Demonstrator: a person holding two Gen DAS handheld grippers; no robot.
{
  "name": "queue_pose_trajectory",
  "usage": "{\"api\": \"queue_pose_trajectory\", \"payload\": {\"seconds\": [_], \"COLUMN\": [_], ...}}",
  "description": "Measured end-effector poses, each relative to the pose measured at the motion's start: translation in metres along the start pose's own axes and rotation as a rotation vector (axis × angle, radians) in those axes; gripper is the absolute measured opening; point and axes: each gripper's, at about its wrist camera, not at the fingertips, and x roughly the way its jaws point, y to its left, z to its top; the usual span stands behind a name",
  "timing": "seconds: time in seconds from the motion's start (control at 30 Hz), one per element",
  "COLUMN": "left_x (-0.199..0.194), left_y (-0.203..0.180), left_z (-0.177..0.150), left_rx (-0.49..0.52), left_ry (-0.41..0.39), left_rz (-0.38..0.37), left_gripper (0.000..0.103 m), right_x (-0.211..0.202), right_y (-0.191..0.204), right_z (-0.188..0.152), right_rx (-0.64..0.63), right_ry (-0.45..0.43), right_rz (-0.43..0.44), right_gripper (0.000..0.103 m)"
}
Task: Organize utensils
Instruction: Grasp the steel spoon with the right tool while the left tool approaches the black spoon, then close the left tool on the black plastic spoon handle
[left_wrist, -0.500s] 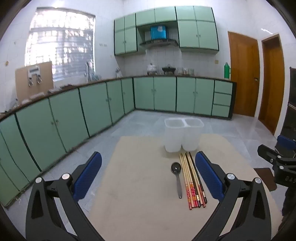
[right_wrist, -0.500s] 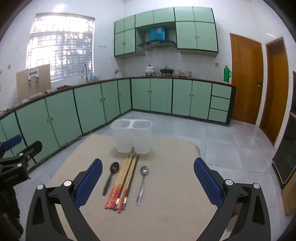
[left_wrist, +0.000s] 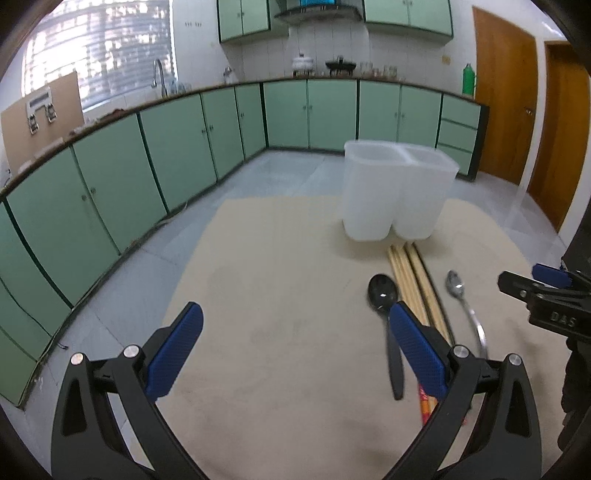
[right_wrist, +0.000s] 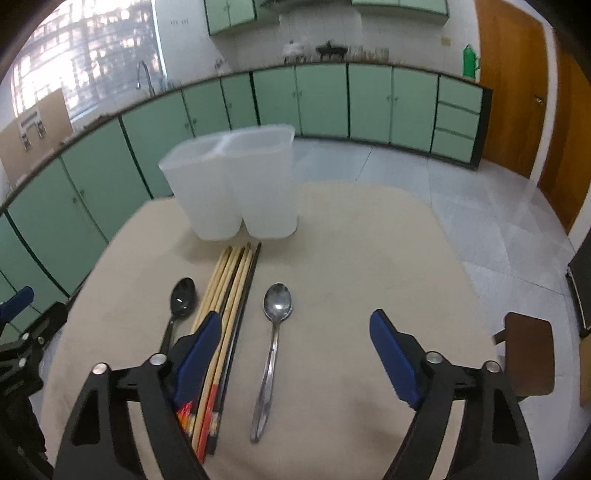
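Note:
A translucent two-compartment holder (left_wrist: 399, 192) (right_wrist: 232, 184) stands upright at the far side of the beige table (left_wrist: 277, 295) (right_wrist: 351, 258). In front of it lie a black spoon (left_wrist: 382, 290) (right_wrist: 183, 295), a bundle of wooden and dark chopsticks (left_wrist: 413, 280) (right_wrist: 232, 280) and a metal spoon (left_wrist: 456, 286) (right_wrist: 277, 306). My left gripper (left_wrist: 295, 310) is open over bare table, left of the utensils, with its right finger above the black spoon's handle. My right gripper (right_wrist: 295, 316) is open above the metal spoon, whose handle lies between the fingers; nothing is held.
Green cabinets run along the walls beyond the table. A brown chair seat (right_wrist: 528, 354) sits by the table's right edge. The right gripper's body (left_wrist: 546, 299) shows at the right of the left wrist view, the left gripper's body (right_wrist: 22, 325) at the left edge of the right wrist view.
Both grippers have come forward and tilted down toward the utensils, which now look larger. The right gripper's fingers now straddle the metal spoon. No utensil has moved.

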Motion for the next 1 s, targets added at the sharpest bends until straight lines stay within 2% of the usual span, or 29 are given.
{"api": "queue_pose_trajectory", "payload": {"seconds": [0.13,0.27,0.43,0.47,0.53,0.83,1.0], "left_x": [0.022,0.036,0.050,0.051,0.057,0.081,0.096], "left_y": [0.001,-0.002,-0.007,-0.007,-0.011,-0.037,-0.052], "left_z": [0.002,0.004,0.005,0.005,0.006,0.004,-0.001], "left_rx": [-0.011,-0.010,-0.001,0.002,0.012,0.047,0.075], "left_ry": [0.038,0.055,0.074,0.077,0.088,0.152,0.189], "left_rz": [-0.001,-0.008,-0.021,-0.025,-0.030,-0.074,-0.071], "left_gripper": [0.098,0.098,0.098,0.098,0.098,0.098,0.098], "right_x": [0.035,0.060,0.073,0.073,0.076,0.074,0.077], "right_y": [0.007,0.004,-0.001,-0.002,-0.002,-0.004,-0.005], "right_z": [0.006,0.008,0.011,0.012,0.015,0.011,0.014], "right_rx": [-0.013,0.002,0.020,0.011,0.009,0.026,0.015], "right_ry": [0.059,0.122,0.133,0.137,0.136,0.119,0.119], "right_rz": [0.002,-0.002,0.002,-0.005,0.021,0.064,0.051], "right_gripper": [0.071,0.059,0.050,0.046,0.028,0.028,0.028]}}
